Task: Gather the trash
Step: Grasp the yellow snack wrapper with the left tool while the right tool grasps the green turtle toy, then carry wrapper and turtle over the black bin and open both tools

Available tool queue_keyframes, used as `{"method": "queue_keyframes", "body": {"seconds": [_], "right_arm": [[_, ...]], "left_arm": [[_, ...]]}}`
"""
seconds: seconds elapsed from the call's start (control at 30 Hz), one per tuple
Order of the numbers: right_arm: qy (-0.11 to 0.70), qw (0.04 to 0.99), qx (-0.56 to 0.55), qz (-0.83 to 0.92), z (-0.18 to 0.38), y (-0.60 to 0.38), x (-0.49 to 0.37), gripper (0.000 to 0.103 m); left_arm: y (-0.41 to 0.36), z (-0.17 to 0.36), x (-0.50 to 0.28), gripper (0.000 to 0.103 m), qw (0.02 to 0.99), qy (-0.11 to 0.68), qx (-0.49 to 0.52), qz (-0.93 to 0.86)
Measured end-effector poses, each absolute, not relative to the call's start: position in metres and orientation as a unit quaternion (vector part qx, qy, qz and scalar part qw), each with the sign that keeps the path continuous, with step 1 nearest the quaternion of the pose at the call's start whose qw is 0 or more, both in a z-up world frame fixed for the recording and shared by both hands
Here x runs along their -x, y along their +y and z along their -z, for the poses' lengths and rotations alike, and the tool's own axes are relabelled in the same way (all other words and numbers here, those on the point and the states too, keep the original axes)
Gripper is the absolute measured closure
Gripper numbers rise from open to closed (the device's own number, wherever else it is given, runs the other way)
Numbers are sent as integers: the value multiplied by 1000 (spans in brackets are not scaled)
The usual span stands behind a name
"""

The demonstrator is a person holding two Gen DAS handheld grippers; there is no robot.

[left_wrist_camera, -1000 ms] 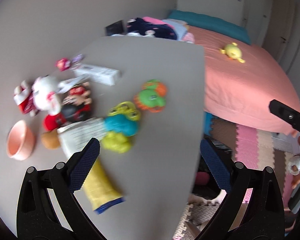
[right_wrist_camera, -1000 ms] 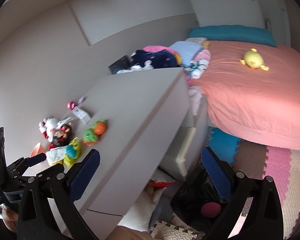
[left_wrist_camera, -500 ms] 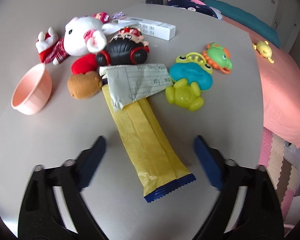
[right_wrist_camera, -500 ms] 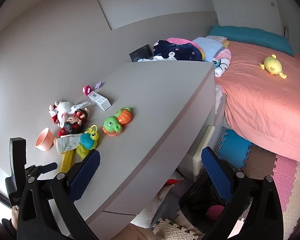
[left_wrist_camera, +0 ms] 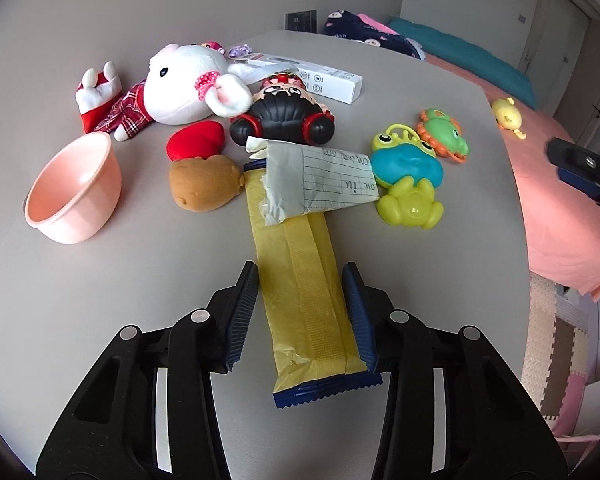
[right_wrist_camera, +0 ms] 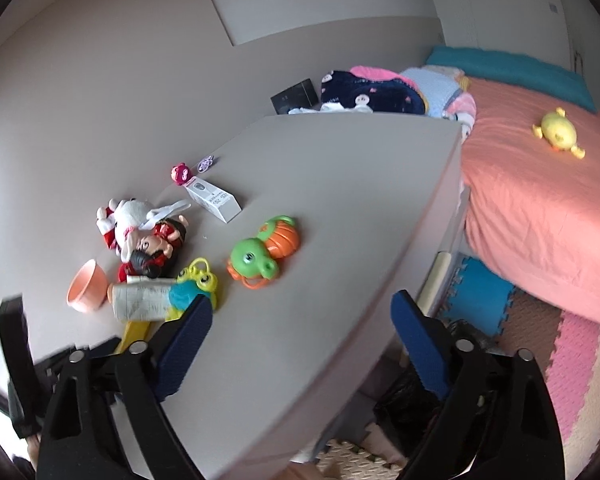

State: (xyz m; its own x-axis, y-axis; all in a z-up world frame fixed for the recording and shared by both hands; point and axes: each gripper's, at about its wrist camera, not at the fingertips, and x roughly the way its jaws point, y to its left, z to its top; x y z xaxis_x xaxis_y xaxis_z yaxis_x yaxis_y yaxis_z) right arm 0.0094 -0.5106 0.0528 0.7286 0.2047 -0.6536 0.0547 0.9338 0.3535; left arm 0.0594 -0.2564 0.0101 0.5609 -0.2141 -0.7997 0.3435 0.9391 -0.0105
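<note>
The yellow wrapper [left_wrist_camera: 304, 300] lies flat on the grey worktop [left_wrist_camera: 100, 300], running lengthwise straight out ahead of the left tool [left_wrist_camera: 305, 312]. Its dark blue serrated end sits nearest the tool body, just past the pads. The left tool straddles the wrapper's near half, one pad on each long edge. Its jaws have just been closing with the wrapper between them; the right-hand pad looks to be at the wrapper's edge, the left-hand pad stands just beside it, so no firm pinch yet.

Across the wrapper's far end lies a folded lined paper [left_wrist_camera: 324, 178], overlapping it. Just left of that end: a brown plush lump [left_wrist_camera: 204, 184], and further left a pink bowl [left_wrist_camera: 74, 192] tipped on its side. Beyond the paper sit a black-haired doll [left_wrist_camera: 282, 120], a white plush rabbit [left_wrist_camera: 184, 84] and a white carton [left_wrist_camera: 320, 80]. To the right of the paper, touching it, a blue-and-green frog toy [left_wrist_camera: 408, 176]; an orange-and-green turtle toy [left_wrist_camera: 442, 136] behind it.

Bare worktop on both sides of the left tool; the worktop's right edge curves past well clear of the wrapper, with a pink bed [left_wrist_camera: 560, 200] beyond.

The right tool [right_wrist_camera: 302, 334] hangs over the worktop's near corner, jaws wide with nothing between them, having just narrowed slightly. Foam floor mats [right_wrist_camera: 572, 360] lie below its right-hand pad.
</note>
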Motion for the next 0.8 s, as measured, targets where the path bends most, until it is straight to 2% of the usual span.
{"method": "queue_keyframes", "body": {"seconds": [0.07,0.13,0.33,0.4,0.43,0.47,0.7,0.73,0.8], "right_arm": [[379,906,-187,-28,-48,-502,-26,30],[394,900,-188,-15,-43,-494,-44,34],[413,896,-164,15,-35,-470,-83,34],[420,894,-153,24,-33,-461,-95,34],[420,895,-150,26,-33,-459,-98,34],[421,895,-146,29,-33,-457,-101,34],[445,886,-114,56,-22,-445,-122,35],[446,887,-98,61,-21,-443,-124,41],[446,889,-89,59,-20,-442,-125,42]], "left_arm": [[-256,-9,-58,60,885,433,-85,147],[-253,-10,-59,60,884,434,-79,153],[-249,-11,-58,59,883,435,-68,166],[-253,-10,-58,56,881,435,-85,167],[-254,-9,-60,40,880,436,-88,166],[-255,-5,-62,4,873,449,-88,169],[-258,-2,-63,6,868,456,-94,173],[-258,-2,-64,6,869,455,-93,173],[-256,-3,-64,12,873,450,-92,165]]}}
